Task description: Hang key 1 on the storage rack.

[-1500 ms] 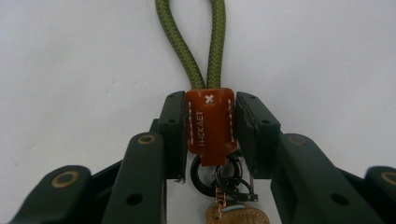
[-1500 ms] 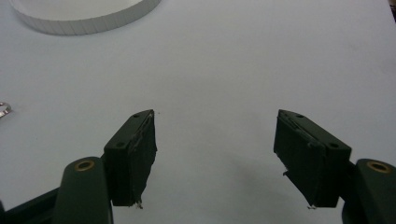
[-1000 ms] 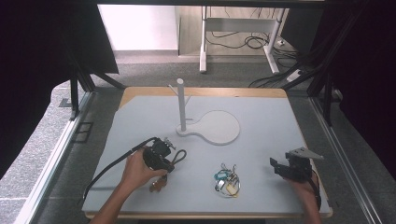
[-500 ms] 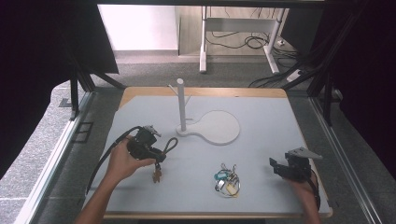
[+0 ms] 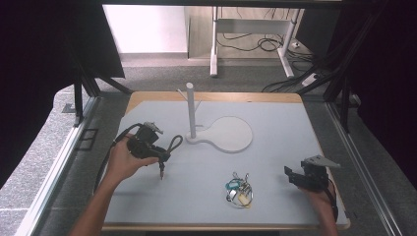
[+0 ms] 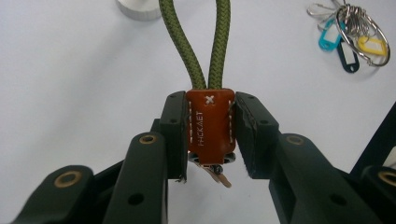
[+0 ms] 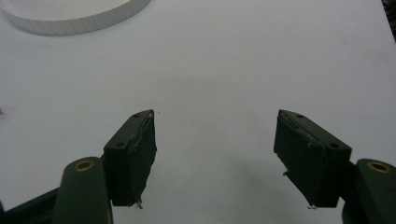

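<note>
1. High view: the left gripper point(image 5: 160, 156) holds a green cord keychain point(image 5: 173, 143) off the table point(image 5: 275, 128), near the white stand point(image 5: 191, 110); hanging it is left to do, I judge.
2. Left gripper view: jaws clamp the keychain's brown leather tab point(image 6: 210, 119).
3. Right gripper view: the right gripper point(image 7: 215, 156) gapes, grasping nothing.

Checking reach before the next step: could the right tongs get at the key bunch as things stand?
Probably yes. The right tongs are open and empty, and bare mat lies between them and the key bunch. The left tongs, shut on the lanyard, are well clear.
</note>
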`<state>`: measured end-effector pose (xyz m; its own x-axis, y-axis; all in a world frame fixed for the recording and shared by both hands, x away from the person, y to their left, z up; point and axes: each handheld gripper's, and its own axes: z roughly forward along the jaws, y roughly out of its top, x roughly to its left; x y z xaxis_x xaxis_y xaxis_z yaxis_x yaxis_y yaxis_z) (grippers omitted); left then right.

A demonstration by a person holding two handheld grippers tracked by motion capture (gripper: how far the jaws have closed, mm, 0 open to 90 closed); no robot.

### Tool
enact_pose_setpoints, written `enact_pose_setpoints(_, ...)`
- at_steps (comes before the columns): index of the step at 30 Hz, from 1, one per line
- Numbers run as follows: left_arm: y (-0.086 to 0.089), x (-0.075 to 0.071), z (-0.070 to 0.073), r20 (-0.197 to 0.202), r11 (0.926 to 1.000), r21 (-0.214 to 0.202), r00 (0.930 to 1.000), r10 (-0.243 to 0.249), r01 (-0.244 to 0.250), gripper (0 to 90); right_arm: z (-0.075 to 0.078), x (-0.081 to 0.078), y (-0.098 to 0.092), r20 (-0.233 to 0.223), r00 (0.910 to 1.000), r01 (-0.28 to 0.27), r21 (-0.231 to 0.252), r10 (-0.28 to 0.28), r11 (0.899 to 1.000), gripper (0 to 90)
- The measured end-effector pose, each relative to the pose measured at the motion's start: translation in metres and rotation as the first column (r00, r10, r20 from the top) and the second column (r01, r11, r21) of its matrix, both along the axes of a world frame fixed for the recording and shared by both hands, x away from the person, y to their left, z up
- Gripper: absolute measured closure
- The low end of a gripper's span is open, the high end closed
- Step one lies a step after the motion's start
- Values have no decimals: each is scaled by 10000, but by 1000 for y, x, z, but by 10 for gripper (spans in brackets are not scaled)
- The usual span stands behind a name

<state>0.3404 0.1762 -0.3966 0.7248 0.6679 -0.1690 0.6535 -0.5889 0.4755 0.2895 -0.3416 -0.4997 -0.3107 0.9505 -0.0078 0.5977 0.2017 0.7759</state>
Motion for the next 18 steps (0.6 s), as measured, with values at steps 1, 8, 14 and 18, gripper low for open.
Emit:
enact_pose_setpoints(1,1,1,2,9,10000,-5,10000,23,-23,663,0,0,0,-20,10000,-13,-22,13,10000,299)
enact_pose_setpoints(8,5,13,17,224,9998,-142,9996,155,-152,663,-1,0,0,-69,10000,20,-7,-20,10000,299)
enact_pose_setpoints(14,9,25,27,167,9988,-397,9994,288,-281,663,-1,1,0,-59,10000,5,-19,-6,10000,299)
enact_pose_setpoints(18,10,30,34,232,9983,-464,9991,352,-341,663,-1,1,0,-72,10000,-4,-40,3,10000,299)
